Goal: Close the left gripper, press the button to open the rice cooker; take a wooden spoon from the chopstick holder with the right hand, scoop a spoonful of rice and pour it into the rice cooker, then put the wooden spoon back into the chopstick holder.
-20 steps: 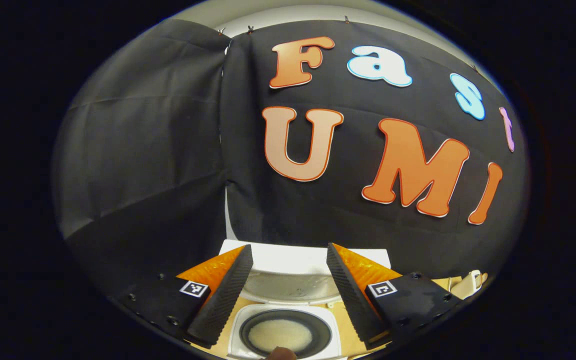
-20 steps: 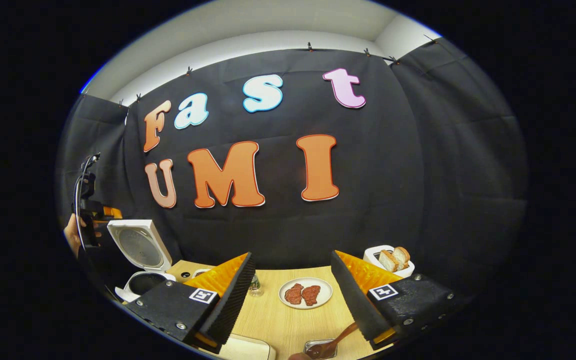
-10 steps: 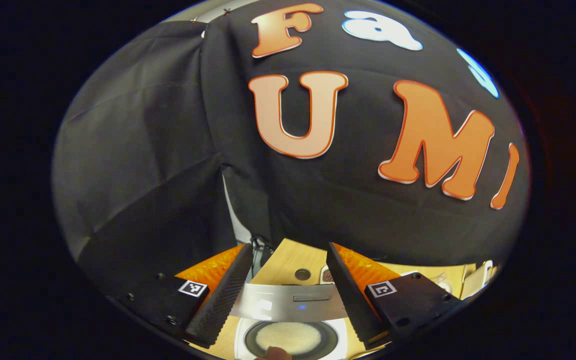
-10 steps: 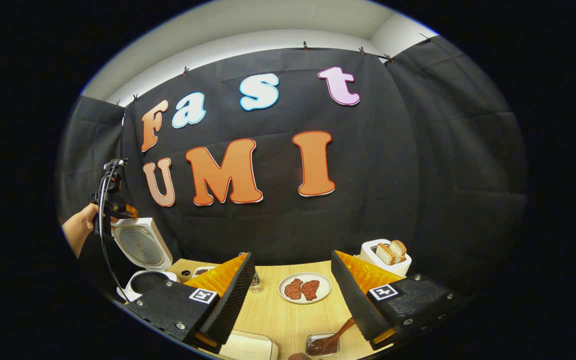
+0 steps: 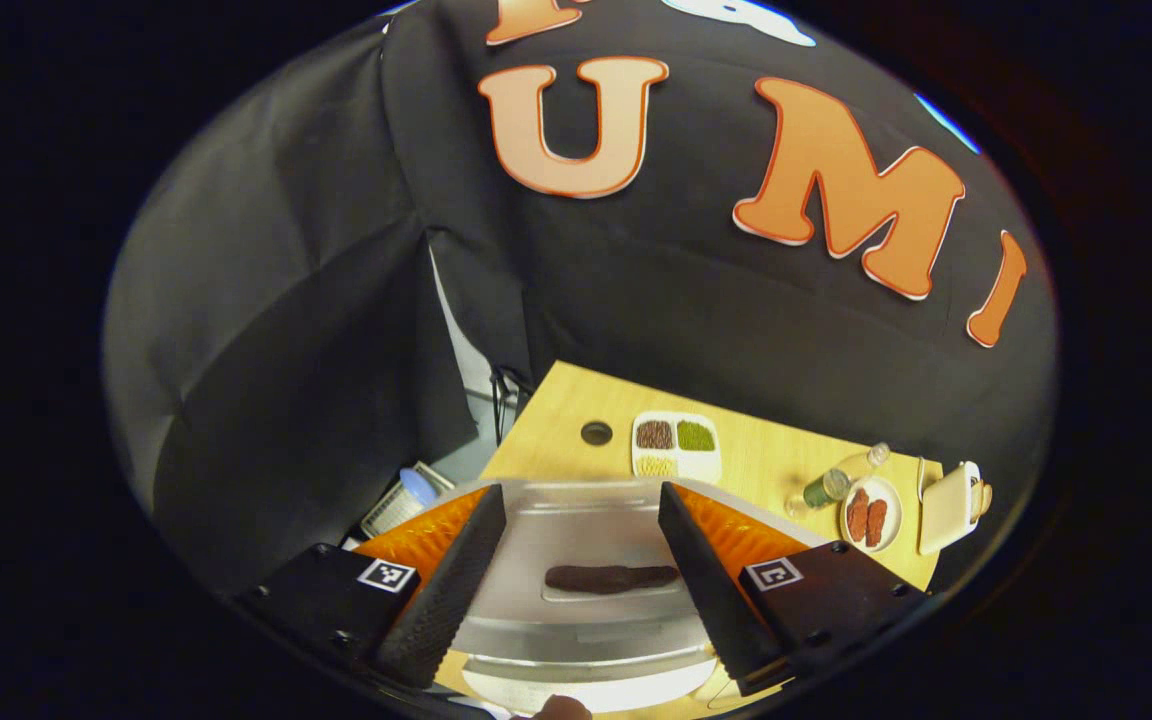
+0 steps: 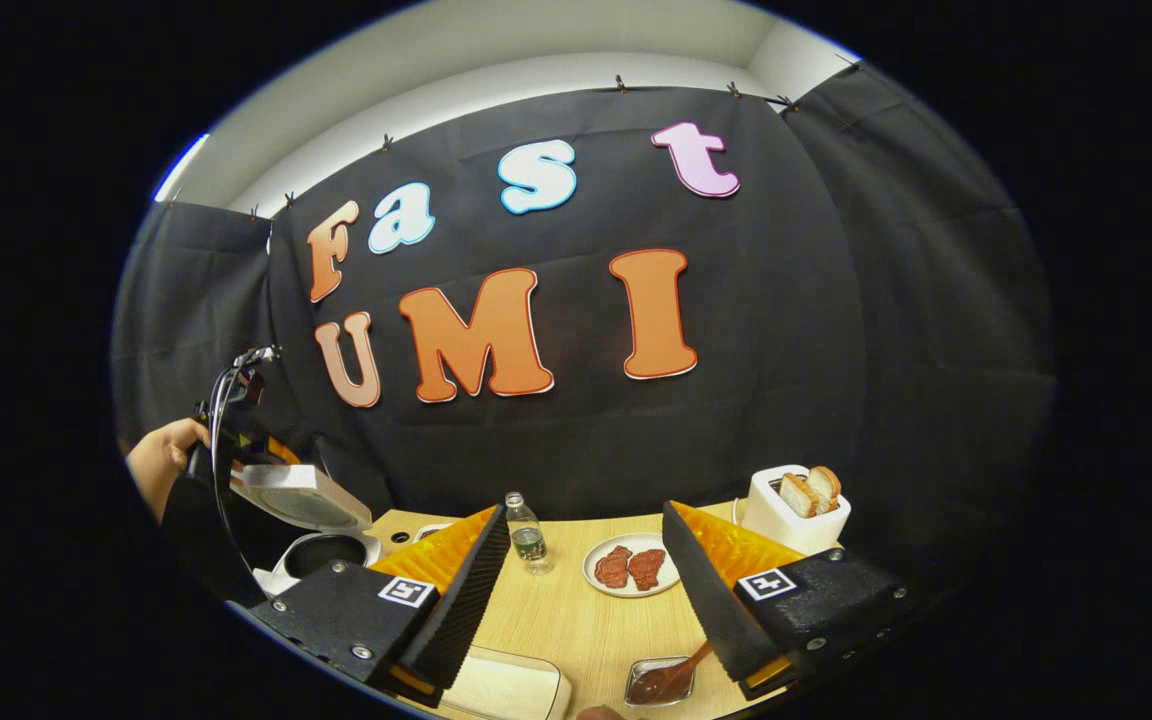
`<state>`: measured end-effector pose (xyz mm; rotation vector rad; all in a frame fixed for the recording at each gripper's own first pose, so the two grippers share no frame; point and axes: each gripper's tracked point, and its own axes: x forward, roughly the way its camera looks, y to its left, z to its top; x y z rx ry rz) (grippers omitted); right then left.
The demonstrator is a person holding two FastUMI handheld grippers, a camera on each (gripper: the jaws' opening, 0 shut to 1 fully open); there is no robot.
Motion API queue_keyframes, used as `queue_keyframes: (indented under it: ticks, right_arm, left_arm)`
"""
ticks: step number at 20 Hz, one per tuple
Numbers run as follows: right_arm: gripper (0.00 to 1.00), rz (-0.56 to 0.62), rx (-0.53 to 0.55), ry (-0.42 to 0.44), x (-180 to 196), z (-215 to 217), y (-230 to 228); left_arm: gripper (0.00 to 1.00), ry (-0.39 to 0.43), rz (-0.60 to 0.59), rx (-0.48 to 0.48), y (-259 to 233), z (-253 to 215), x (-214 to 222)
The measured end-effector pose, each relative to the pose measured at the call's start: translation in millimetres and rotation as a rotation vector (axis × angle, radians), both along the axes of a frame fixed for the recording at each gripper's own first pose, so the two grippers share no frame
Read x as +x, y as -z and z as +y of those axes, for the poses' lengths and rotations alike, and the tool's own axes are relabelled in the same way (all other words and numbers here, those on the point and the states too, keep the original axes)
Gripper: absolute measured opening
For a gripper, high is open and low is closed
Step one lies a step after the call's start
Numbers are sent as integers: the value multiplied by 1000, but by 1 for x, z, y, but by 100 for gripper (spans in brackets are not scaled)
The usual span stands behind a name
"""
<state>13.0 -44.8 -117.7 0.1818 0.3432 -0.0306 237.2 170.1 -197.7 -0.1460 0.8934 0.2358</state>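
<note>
In the left gripper view the rice cooker's silver lid (image 5: 576, 600), with its dark handle (image 5: 611, 578), lies tilted between the spread fingers of my left gripper (image 5: 579, 490), which is open. The white cooker rim (image 5: 586, 692) shows just below. The right gripper view has the cooker (image 6: 321, 552) at far left, its lid (image 6: 301, 495) about halfway down. A hand holds the left gripper (image 6: 236, 440) against the lid. My right gripper (image 6: 584, 510) hangs open above the table. The wooden spoon (image 6: 681, 670) rests in a small metal holder (image 6: 658, 685) by its right finger.
On the wooden table (image 6: 586, 625) stand a small bottle (image 6: 528, 535), a plate of meat (image 6: 633, 567) and a white toaster with bread (image 6: 796, 510). A cream container (image 6: 506, 690) sits at the near edge. A divided dish (image 5: 676, 445) lies behind the cooker.
The cooker lid has swung from upright to about halfway down, and the left gripper has tilted down with it. The right gripper has shifted slightly; the spoon stays in its holder.
</note>
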Motion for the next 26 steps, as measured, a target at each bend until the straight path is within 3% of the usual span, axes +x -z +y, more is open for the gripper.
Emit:
queue_keyframes:
  ticks: [3,10,11,12,13,17,21,23,26]
  right_arm:
    - [95,46,18,-39,-7,10,24]
    - [95,83,14,-116,-7,34,39]
    - [95,88,15,-123,-7,36,41]
    - [95,90,17,-130,-6,39,41]
    - [95,89,19,-139,-5,40,41]
    - [95,86,20,-159,-1,48,39]
    - [95,91,17,-191,3,59,38]
    - [95,76,6,-207,7,66,33]
    - [95,48,-12,-222,11,75,24]
  left_arm:
    - [98,38,36,10,29,-8,-34]
    - [100,-27,220,-36,109,-23,-102]
    - [100,-31,239,-44,116,-28,-106]
    - [100,-12,171,-15,106,-27,-95]
    - [100,-30,228,-34,114,-28,-106]
    - [100,-78,169,-27,113,-26,-99]
    - [100,-67,54,-35,106,-36,-100]
    - [100,-37,-87,-52,72,-47,-100]
    - [100,33,-281,18,11,-54,-109]
